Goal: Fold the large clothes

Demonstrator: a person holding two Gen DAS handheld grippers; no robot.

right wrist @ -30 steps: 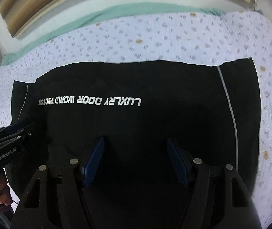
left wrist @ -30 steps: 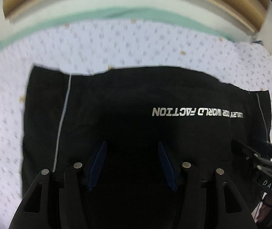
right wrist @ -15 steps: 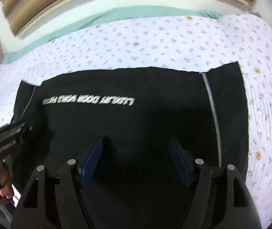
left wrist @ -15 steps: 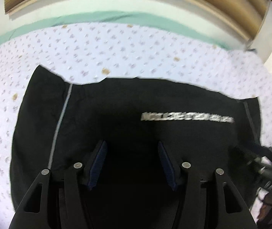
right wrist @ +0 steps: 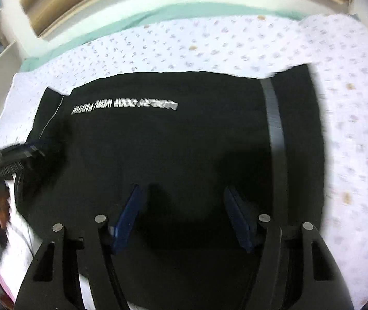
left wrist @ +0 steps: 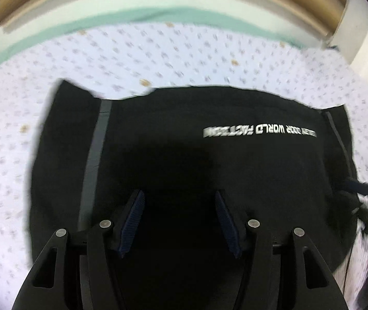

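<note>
- Black soft-fabric garment with white lettering and thin grey side stripes lies flat on the white speckled bedsheet, already folded into a wide block.
- My left gripper hangs over its near part, jaws parted, nothing between the blue pads.
- My right gripper hangs over the near part too, jaws closing, only empty air between them.
- Cloth looks light, limp and drapey; it will likely sag and bunch, not slip.
- Best hold, I judge: pinch the layered side edges by the stripes, both grippers together.
</note>
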